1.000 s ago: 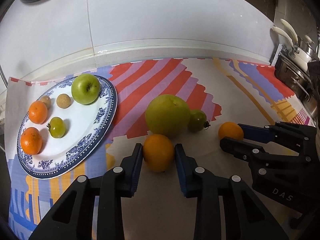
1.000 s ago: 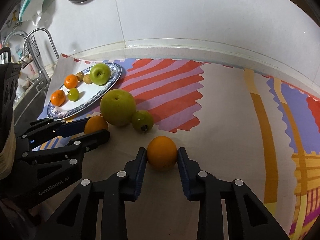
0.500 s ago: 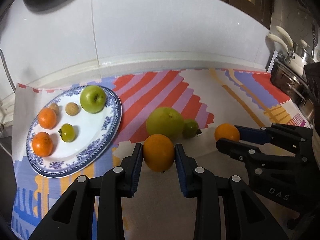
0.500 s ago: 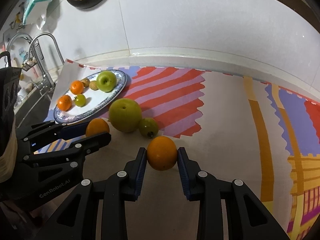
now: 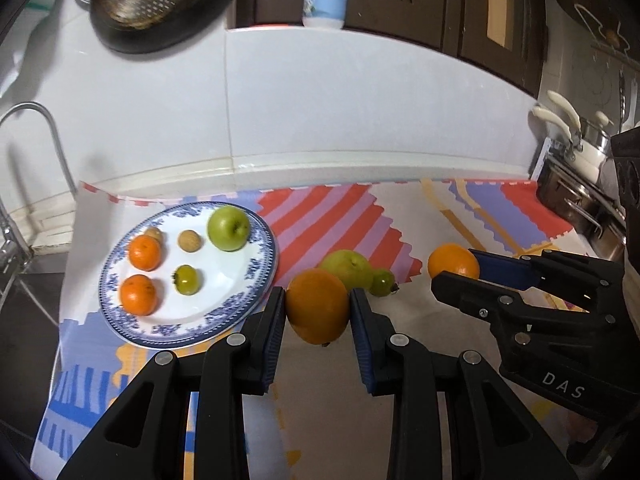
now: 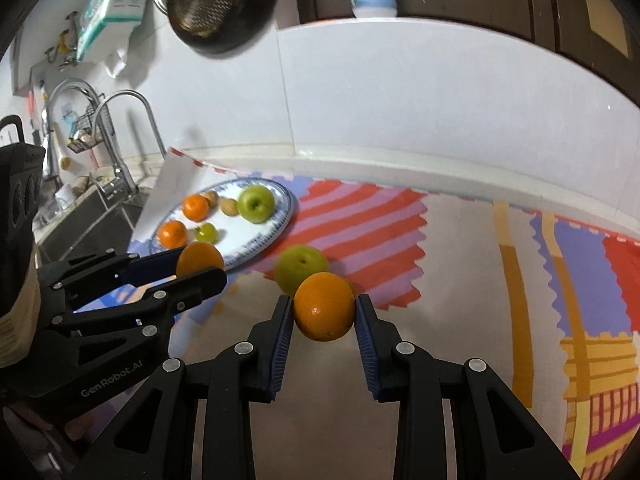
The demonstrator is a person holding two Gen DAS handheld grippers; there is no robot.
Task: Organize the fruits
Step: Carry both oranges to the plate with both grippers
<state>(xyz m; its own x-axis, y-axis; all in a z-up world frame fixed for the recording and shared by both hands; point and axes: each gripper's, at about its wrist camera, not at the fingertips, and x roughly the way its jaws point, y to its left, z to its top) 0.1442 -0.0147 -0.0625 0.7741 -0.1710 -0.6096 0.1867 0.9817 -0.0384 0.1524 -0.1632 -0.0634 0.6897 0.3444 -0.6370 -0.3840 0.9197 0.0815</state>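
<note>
Both oranges (image 5: 317,306) (image 6: 324,306) lifted off mat, stem-ends down.

— What lettering are you seeing at the lower right of your left wrist view?
— "DAS", in pale letters on the black body of the right gripper (image 5: 454,270).
— And at the lower left of your right wrist view?
— "GenRobot.AI", showing on the body of the left gripper (image 6: 200,266).

Both claws are lifting now: the left gripper (image 5: 318,312) is carrying its orange (image 5: 317,306) off the mat, and the right gripper (image 6: 324,312) is raising its own orange (image 6: 324,306) too.
</note>
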